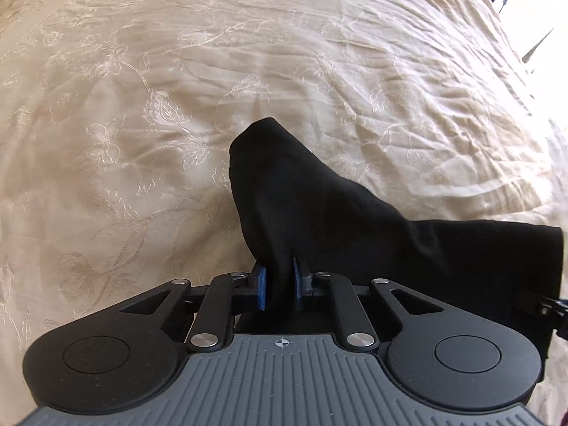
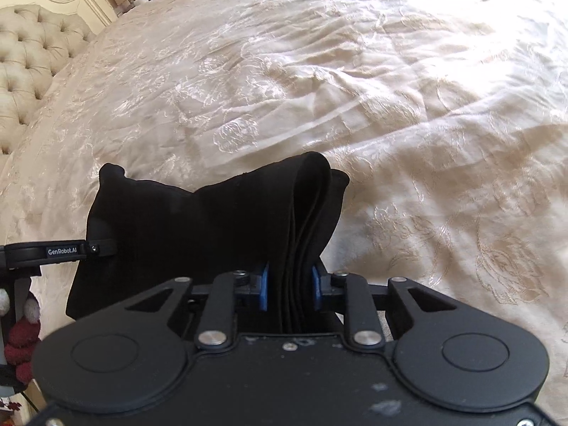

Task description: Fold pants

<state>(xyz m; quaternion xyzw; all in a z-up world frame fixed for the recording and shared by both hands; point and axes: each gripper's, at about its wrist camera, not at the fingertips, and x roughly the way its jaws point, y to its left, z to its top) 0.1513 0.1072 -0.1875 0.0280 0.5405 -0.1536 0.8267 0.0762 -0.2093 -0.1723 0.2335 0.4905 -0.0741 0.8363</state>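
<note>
Pants [image 1: 319,213] pinched in both tongs above the bedspread [image 1: 142,106]: left gripper [image 1: 279,284] nearly shut on thin fabric, right gripper [image 2: 290,284] clamped on stacked layers; slip risked if layers are unevenly held

The black pants [image 1: 319,206] are hanging bunched above the bedspread, one corner peaking toward twelve o'clock, the rest trailing toward three o'clock, with stacked folded layers [image 2: 305,220] showing edge-on.

Matt black cloth pants [image 1: 319,213]; sheeny embroidered bedspread [image 1: 142,106], probably satin.
</note>
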